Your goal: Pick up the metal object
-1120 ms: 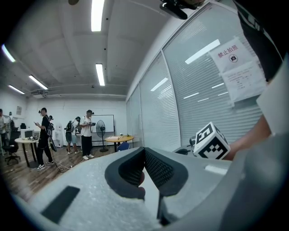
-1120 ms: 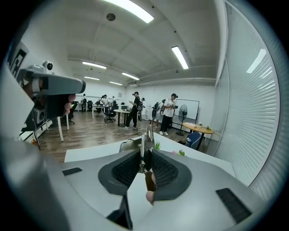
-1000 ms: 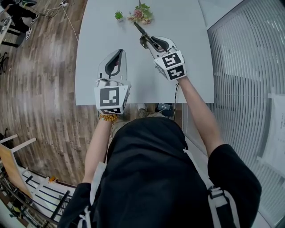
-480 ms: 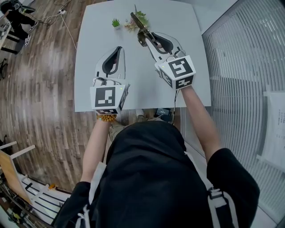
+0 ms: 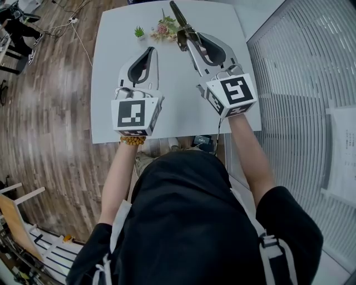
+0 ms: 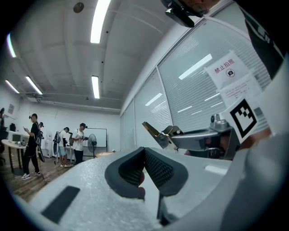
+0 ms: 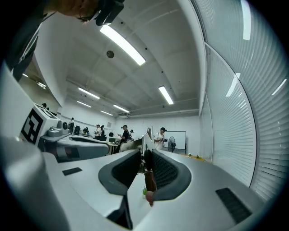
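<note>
1. Your right tool [image 5: 186,38] is closed narrow on the metal object [image 5: 178,15], and its pads press on both sides of it.
2. The metal object sticks out past the tips and is in the air above the far edge of the tabletop [image 5: 111,100], just beside the flowers [image 5: 166,26] and near the small green plant [image 5: 138,32].
3. Your left tool [image 5: 150,51] has its tips together with nothing between them, above the left half of the tabletop.

Open-plan office or lab room: ceiling strip lights [image 6: 100,20], glass partition with blinds [image 5: 300,83], whiteboard [image 7: 177,139], standing fan [image 6: 92,140], people [image 6: 32,144] standing around, wood-look floor [image 5: 44,111], white desk [image 5: 178,94].
</note>
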Motion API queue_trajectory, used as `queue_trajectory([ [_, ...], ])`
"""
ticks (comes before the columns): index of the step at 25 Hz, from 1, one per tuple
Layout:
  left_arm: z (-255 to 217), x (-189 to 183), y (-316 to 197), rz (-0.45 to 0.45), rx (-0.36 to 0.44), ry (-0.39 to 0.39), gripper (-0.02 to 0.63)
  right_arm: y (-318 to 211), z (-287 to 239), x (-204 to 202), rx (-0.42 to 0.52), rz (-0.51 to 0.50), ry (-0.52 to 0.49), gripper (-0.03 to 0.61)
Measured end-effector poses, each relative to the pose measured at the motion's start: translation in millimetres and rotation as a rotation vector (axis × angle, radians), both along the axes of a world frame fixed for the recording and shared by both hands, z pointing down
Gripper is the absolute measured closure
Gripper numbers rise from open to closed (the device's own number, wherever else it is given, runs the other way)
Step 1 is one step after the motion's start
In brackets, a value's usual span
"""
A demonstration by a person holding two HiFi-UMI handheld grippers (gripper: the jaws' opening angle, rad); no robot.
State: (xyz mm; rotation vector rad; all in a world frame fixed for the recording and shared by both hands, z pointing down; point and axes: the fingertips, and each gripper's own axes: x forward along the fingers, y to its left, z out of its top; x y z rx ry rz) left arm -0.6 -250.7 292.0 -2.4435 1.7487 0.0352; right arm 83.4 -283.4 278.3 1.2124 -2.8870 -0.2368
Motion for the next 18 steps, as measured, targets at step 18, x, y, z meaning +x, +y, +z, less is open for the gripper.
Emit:
queue_trajectory([
  [18, -15, 28, 4, -0.012, 0.076, -0.028, 0.612, 29, -13, 30, 0.084, 0.112, -0.101, 0.497],
])
